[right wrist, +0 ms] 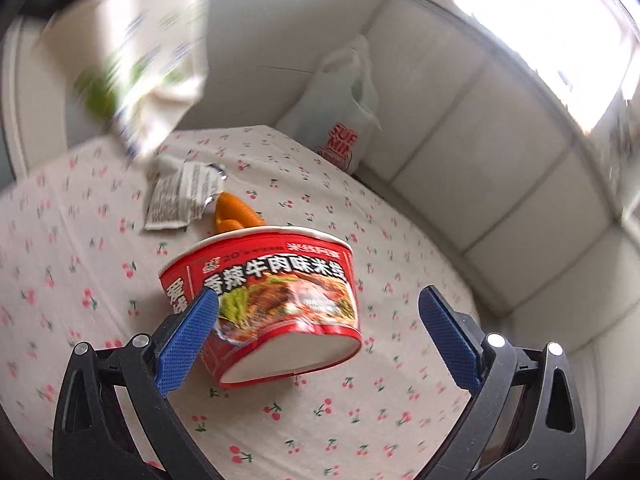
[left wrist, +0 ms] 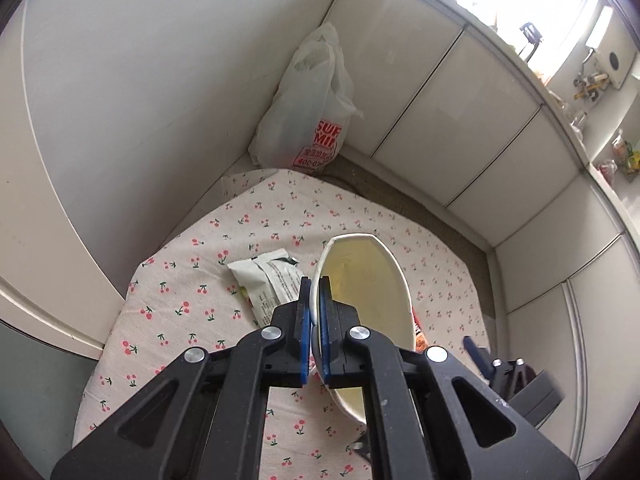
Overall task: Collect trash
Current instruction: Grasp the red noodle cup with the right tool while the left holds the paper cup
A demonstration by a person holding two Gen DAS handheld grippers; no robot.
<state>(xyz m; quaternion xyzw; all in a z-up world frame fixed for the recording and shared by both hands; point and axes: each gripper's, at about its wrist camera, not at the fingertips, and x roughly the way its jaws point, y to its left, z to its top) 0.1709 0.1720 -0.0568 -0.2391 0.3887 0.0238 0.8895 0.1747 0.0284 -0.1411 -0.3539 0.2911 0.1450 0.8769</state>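
A red instant-noodle bowl (right wrist: 276, 292) with a white rim is lifted and tilted above the cherry-print tablecloth (right wrist: 80, 280). My left gripper (left wrist: 315, 300) is shut on the bowl's rim; its cream inside (left wrist: 364, 280) faces the left wrist camera. My right gripper (right wrist: 316, 312) is open, its fingers on either side of the bowl, the left finger (right wrist: 192, 320) touching its wall. A white snack wrapper (left wrist: 268, 280) lies on the cloth, also in the right wrist view (right wrist: 184, 196). A blurred white-green packet (right wrist: 148, 52) is at upper left, in the air.
A white plastic shopping bag (left wrist: 308, 108) with red print stands on the floor beyond the table, against the wall; it also shows in the right wrist view (right wrist: 344, 116). An orange object (right wrist: 236, 212) lies behind the bowl. White cabinet doors (left wrist: 460, 120) run along the right.
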